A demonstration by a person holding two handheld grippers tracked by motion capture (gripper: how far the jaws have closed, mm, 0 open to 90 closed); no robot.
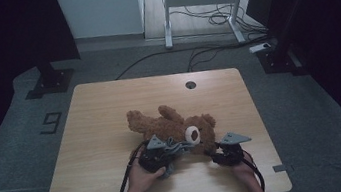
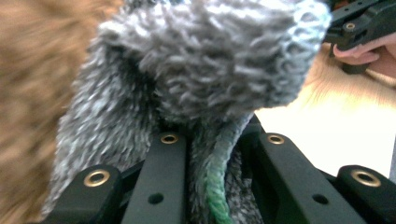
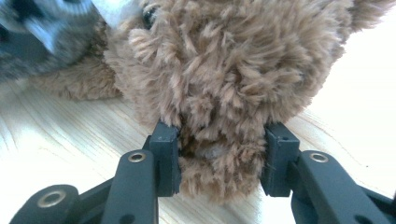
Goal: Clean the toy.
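A fluffy brown plush teddy bear lies on its back just below the middle of the high view, on the light wooden table. At lower centre, the left gripper is clenched on a grey knitted woollen garment with a green strand, pressed against the bear. To its right, the right gripper grasps a furry limb of the bear between its jaws.

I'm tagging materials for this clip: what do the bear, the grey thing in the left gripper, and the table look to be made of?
Teddy bear: plush, probably synthetic; shaggy brown pile.
Grey piece: knitted yarn, likely wool or acrylic; looped stitches, one green strand.
Table: light wood or wood-look laminate, matte; a grain pattern shows, and I cannot tell which.
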